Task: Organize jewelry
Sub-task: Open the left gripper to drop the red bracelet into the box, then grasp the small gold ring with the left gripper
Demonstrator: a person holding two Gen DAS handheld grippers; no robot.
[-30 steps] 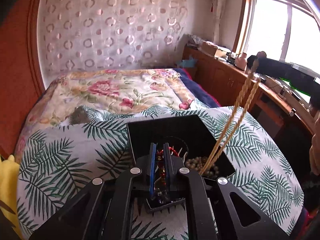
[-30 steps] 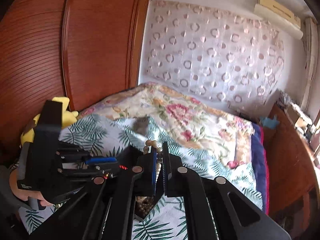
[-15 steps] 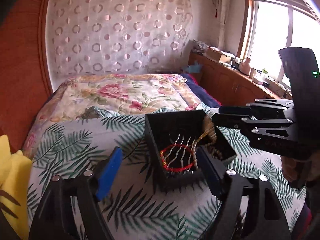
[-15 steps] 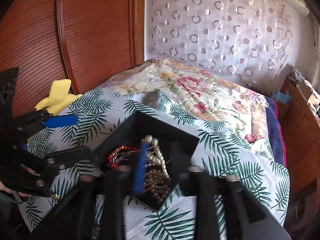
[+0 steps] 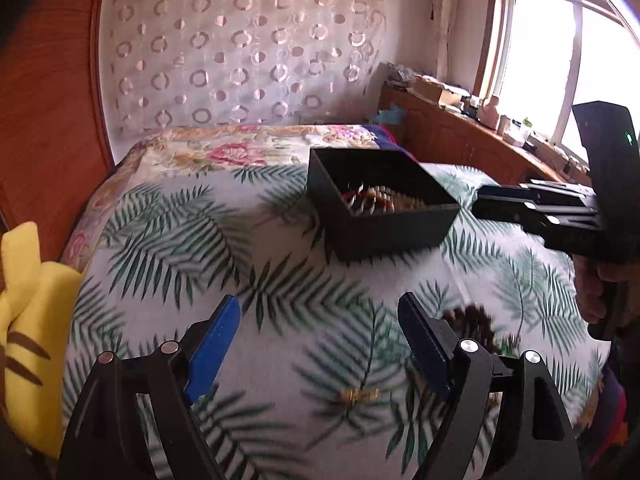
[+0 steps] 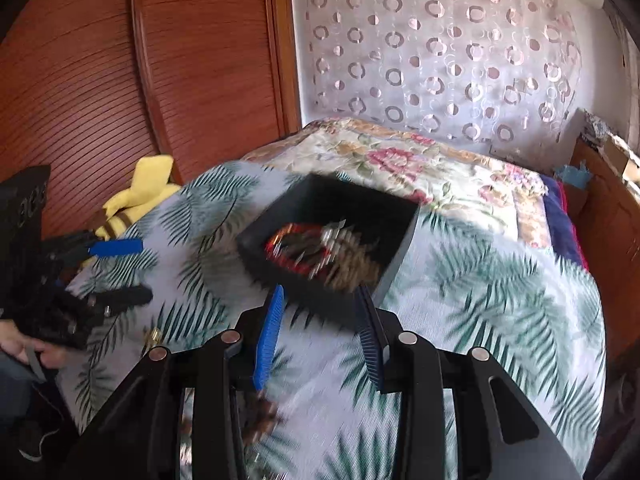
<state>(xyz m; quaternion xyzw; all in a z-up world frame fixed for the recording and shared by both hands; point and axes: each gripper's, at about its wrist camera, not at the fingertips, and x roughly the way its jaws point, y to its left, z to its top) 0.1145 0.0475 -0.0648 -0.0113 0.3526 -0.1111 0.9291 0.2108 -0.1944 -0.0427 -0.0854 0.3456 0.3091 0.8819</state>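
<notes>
On the bed [image 5: 280,360], our black box [image 5: 380,220] holds gathered beads; both grippers [image 5: 320,344] [image 6: 320,332] hover empty, fingers spread, ready for stray pieces.

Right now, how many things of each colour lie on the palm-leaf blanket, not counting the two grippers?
Black: 1, square plastic box holding tangled jewelry
Brown: 1, bead string
Gold: 1, small metal piece
Yellow: 1, plush toy
Total: 4
</notes>
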